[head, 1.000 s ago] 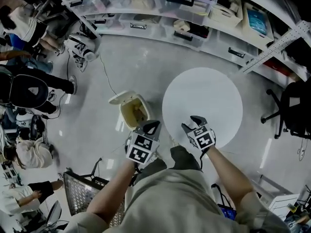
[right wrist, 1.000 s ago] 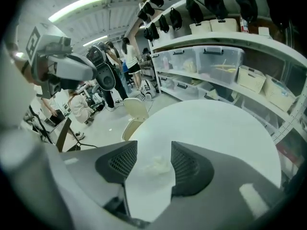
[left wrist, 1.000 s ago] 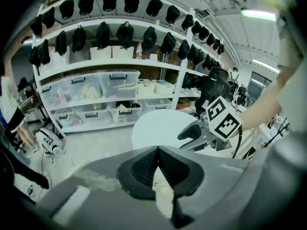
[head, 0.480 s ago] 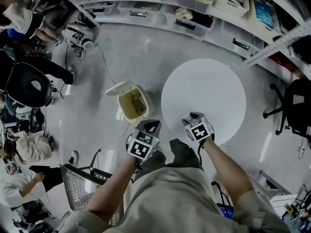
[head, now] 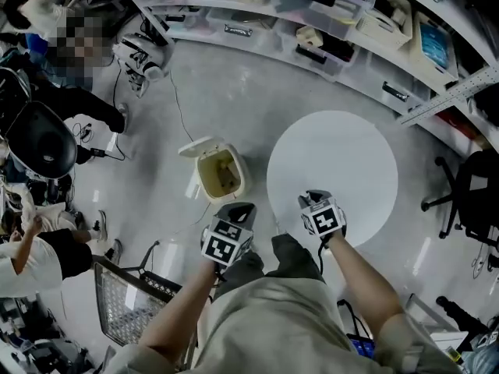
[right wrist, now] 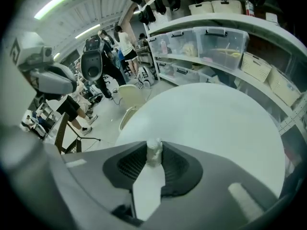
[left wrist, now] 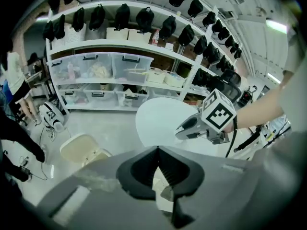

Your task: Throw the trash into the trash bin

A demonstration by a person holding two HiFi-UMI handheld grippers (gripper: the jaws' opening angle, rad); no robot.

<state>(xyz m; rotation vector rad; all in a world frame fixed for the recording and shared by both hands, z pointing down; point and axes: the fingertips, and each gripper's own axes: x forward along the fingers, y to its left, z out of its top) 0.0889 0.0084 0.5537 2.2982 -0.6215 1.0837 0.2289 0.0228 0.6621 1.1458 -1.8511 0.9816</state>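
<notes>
The right claw [right wrist: 154, 149] has just been closing, and its tips now pinch a small crumpled white scrap [right wrist: 154, 157], which I take to be the trash. Nothing else shows in its grip. Seen from the head view, this claw [head: 316, 199] hangs to the right of the open trash bin [head: 200, 179], over the near edge of the round white desk [head: 343, 150] that stands just beside the bin.

The left claw [left wrist: 157, 150] has its tips drawn together. A pale patch shows lower in the gap, but I cannot tell whether it is a held thing or only floor. From the head view it [head: 239, 209] sits just on the person's side of the bin, close to its rim.

By my reading the pickup is done or nearly so, and the carry and drop are left. The scrap is not yet over the bin, so it has to cross from the desk side to the bin's mouth and be let go there. The lid stands open, so nothing bars the way. The rest of the desk looks bare, so this may be the last piece. Something darker lies inside the bin, too small to name
</notes>
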